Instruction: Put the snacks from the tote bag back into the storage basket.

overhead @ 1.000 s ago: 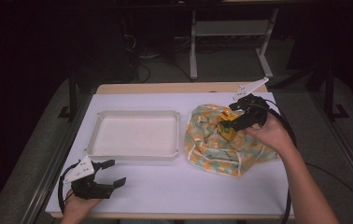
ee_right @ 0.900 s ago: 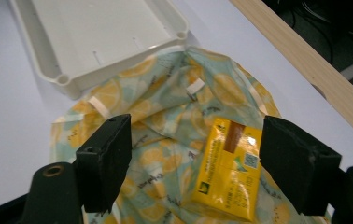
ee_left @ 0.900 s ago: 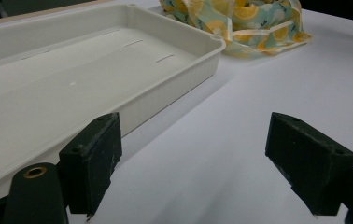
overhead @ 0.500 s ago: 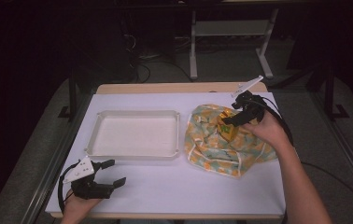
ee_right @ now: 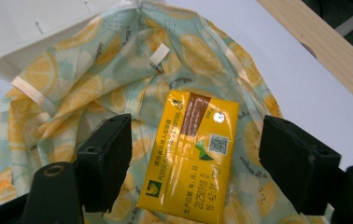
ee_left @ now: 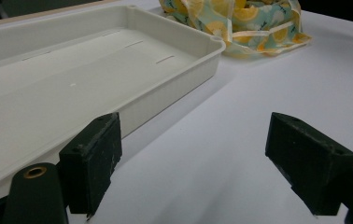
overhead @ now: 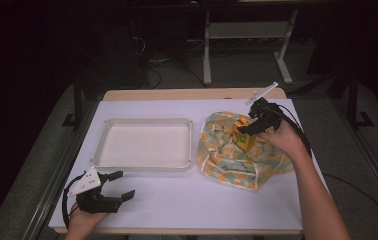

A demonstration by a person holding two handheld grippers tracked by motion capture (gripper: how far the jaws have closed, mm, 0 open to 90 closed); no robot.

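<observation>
- Your right gripper (overhead: 245, 131) sits right of centre in the high view, over the lemon-print cloth bag (overhead: 227, 155), with its jaws spread wide and nothing pinched.
- In the right gripper view the yellow packet (ee_right: 191, 156) lies in the middle of the frame between your two black jaws, with a clear gap on either side; neither pad touches it.
- The packet rests flat on the bag, its brown stripe towards the top of that frame and its printed date line towards the bottom.
- In the high view the packet (overhead: 243, 140) shows as a small yellow patch just below your right jaws, on the upper right part of the bag.
- The bag lies crumpled on the white table cover (overhead: 187, 200), just right of the white tray (overhead: 147, 145), its edge close against the tray's right rim.
- Your left gripper (overhead: 108, 189) is at the lower left of the high view, low by the near edge of the table, jaws parted and empty.
- In the left gripper view your jaws point across the bare white cover, the tray (ee_left: 95, 70) filling the upper left and the bag (ee_left: 240, 23) at the top edge.
- The tray is empty, and your left gripper is well apart from the bag.
</observation>
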